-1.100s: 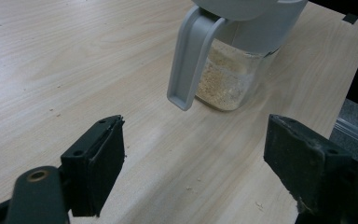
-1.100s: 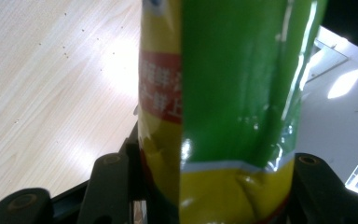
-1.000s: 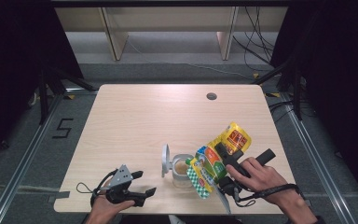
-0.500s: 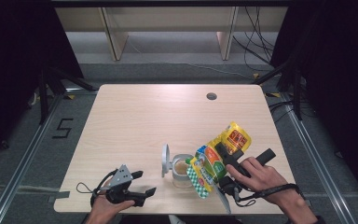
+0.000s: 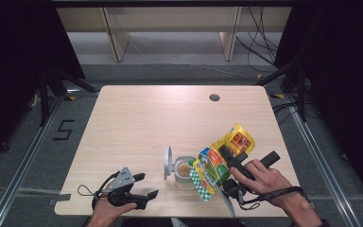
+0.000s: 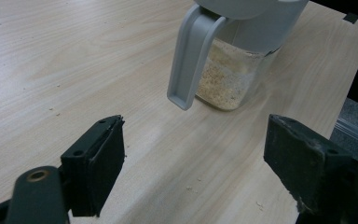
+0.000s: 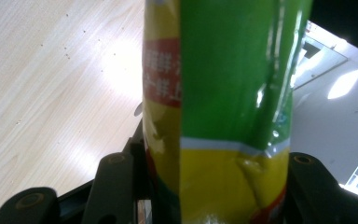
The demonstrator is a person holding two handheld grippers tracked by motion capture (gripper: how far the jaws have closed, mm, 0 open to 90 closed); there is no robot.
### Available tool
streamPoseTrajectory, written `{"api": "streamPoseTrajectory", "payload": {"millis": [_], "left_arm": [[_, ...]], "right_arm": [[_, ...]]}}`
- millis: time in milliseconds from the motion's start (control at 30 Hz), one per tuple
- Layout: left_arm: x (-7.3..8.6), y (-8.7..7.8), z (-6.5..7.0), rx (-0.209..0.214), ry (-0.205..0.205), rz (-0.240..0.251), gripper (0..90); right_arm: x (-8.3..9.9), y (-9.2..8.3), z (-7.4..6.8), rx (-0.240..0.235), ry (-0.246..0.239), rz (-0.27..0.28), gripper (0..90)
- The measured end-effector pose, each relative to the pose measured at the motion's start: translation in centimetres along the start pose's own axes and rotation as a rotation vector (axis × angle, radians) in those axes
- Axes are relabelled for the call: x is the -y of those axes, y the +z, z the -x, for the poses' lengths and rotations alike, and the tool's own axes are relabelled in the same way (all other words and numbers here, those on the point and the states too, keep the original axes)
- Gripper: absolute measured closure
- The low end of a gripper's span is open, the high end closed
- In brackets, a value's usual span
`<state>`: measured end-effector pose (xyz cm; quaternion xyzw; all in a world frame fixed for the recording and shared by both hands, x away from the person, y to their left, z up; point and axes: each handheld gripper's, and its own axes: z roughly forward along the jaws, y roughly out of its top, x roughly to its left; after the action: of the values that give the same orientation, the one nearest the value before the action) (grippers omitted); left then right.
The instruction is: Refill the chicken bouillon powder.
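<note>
The table (image 5: 137, 127) fills the middle of the frame. At lower right, the right gripper (image 5: 229, 165) clamps a yellow-green bag (image 5: 220, 158), tipped over the jar (image 5: 185, 172) at lower centre, which is partly full of crumbs. At lower left, the left gripper (image 5: 144, 185) rests with jaws wide, gripping nothing.

Bag (image 7: 223, 112) runs past top and bottom edges, its print blurred — jug (image 6: 235, 51) is cropped at the top, lid unseen.
</note>
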<state>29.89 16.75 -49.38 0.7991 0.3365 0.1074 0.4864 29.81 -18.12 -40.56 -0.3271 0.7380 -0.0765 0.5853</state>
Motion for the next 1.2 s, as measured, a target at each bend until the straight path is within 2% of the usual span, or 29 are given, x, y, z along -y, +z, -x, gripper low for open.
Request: {"api": "streamPoseTrajectory", "payload": {"millis": [33, 100, 133, 167, 333, 400, 1200], "left_arm": [[0.0, 0.0, -0.01, -0.001, 0.001, -0.001, 19.8], [-0.01, 0.01, 0.02, 0.002, -0.002, 0.002, 19.8], [-0.01, 0.0, 0.03, 0.002, -0.001, 0.002, 19.8], [-0.01, 0.0, 0.02, 0.002, 0.001, 0.001, 19.8], [-0.01, -0.02, 0.01, 0.002, -0.002, 0.001, 19.8], [-0.01, -0.02, 0.01, 0.002, 0.0, 0.001, 19.8], [-0.02, -0.05, 0.02, 0.001, -0.002, 0.002, 19.8]], "right_arm": [[0.06, 0.04, 0.14, -0.001, -0.018, 0.007, 56.0], [0.09, 0.0, 0.17, 0.001, -0.028, 0.007, 56.1], [0.05, 0.0, 0.08, 0.002, -0.016, 0.006, 56.1], [0.08, -0.03, 0.18, -0.001, -0.03, 0.005, 56.1], [0.12, -0.01, 0.01, -0.003, -0.012, 0.009, 56.3], [0.1, -0.02, 0.09, -0.002, -0.022, 0.01, 56.6], [0.39, 0.5, -0.01, -0.024, 0.008, 0.011, 56.7]]}}
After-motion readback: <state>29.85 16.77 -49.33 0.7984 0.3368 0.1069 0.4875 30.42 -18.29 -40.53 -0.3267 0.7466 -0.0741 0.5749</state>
